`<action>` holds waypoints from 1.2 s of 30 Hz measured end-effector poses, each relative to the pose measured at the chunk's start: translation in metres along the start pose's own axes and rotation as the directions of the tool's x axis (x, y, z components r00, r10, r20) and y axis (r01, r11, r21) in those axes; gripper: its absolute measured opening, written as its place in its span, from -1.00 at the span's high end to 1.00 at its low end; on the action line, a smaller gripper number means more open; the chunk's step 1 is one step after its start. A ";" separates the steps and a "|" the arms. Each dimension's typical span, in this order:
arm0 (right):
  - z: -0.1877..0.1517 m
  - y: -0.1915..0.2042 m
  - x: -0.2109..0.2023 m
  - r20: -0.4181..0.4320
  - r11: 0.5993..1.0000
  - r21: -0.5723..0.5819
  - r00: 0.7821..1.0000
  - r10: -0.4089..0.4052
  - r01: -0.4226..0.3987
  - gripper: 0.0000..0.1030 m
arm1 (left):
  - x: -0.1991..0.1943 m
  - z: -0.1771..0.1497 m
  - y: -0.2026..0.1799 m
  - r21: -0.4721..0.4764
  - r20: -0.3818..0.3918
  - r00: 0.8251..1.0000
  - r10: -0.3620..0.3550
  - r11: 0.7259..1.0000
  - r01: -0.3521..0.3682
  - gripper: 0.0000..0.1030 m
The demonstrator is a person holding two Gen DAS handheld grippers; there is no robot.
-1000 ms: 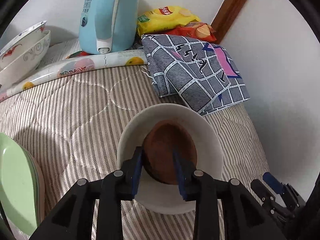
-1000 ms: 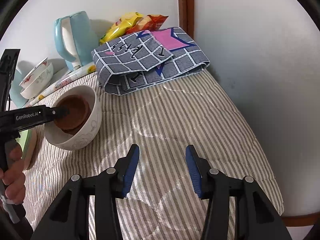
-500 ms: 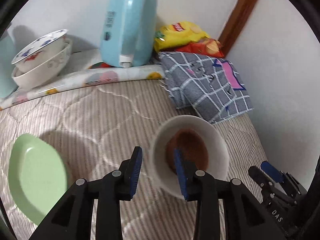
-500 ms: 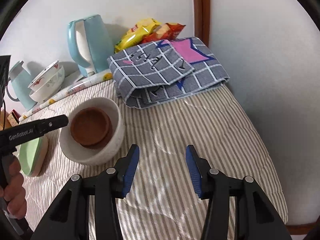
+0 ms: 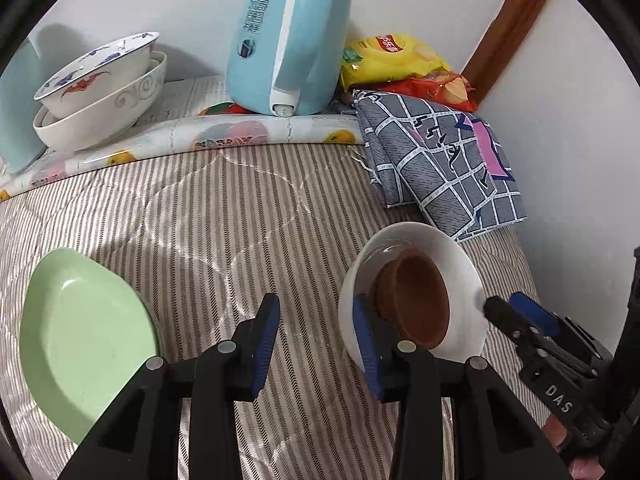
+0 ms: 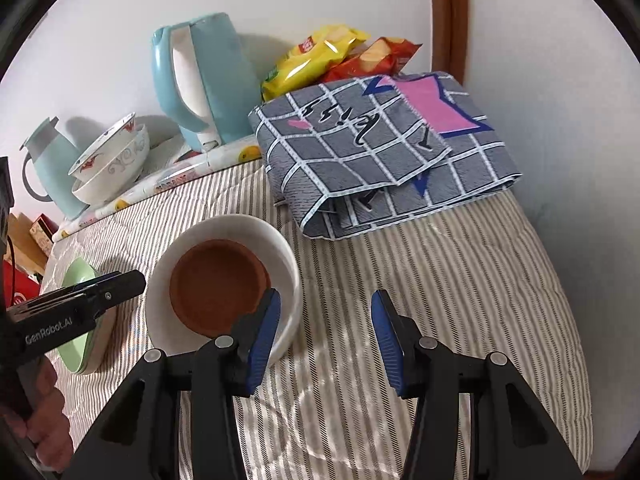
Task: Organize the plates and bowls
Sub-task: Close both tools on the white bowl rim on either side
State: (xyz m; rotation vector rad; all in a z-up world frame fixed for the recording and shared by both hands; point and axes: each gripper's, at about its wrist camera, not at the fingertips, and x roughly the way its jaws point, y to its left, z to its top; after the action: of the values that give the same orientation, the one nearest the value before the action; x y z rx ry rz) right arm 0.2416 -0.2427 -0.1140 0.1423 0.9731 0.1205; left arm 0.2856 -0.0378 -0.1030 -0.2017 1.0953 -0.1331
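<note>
- At the upper left of the left wrist view I see the stacked bowls [image 5: 100, 92], a patterned one nested in a plain white one on the raised ledge. They look like glazed ceramic, so I judge them heavy, slick and easy to chip; I would pinch a rim wall.
- At the lower left lies the green plate [image 5: 86, 336] on the striped bed cover. It looks like light plastic, stiff and shallow; its raised edge is the only place to take hold.
- At the bottom centre my left hand-held gripper [image 5: 316, 344] is released, its jaws opening, with only bed cover between them. Its right pad sits just by the white bowl's rim.
- Right of centre stands the white bowl [image 5: 412, 300] with the brown dish [image 5: 414, 300] nested inside. I judge the pair fragile, and the soft bed may let it tip. I would grip the near rim wall.
- In the right wrist view, my right hand-held gripper [image 6: 326, 336] is also released and empty; its left pad overlaps the white bowl's edge at lower centre.
</note>
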 end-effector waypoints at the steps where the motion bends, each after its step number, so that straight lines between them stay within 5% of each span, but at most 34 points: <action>1: 0.001 0.002 0.003 -0.003 1.000 -0.008 1.000 0.006 -0.006 0.07 | 0.002 0.001 -0.002 0.004 -0.003 1.000 -0.005 1.000 0.005 0.30; 12: 0.002 0.009 0.033 -0.068 0.998 -0.051 0.997 -0.044 0.041 0.31 | 0.025 0.003 -0.004 0.013 -0.042 0.999 0.006 1.000 -0.006 0.30; 36: 0.005 0.003 0.050 -0.101 1.000 -0.016 0.995 -0.029 0.027 0.11 | 0.049 0.002 -0.009 0.031 -0.062 0.998 0.031 0.999 -0.029 0.31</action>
State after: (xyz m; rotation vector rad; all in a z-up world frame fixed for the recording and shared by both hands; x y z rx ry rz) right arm 0.2733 -0.2314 -0.1515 0.1102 1.0744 0.1096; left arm 0.3097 -0.0569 -0.1427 -0.1544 1.1571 -0.1297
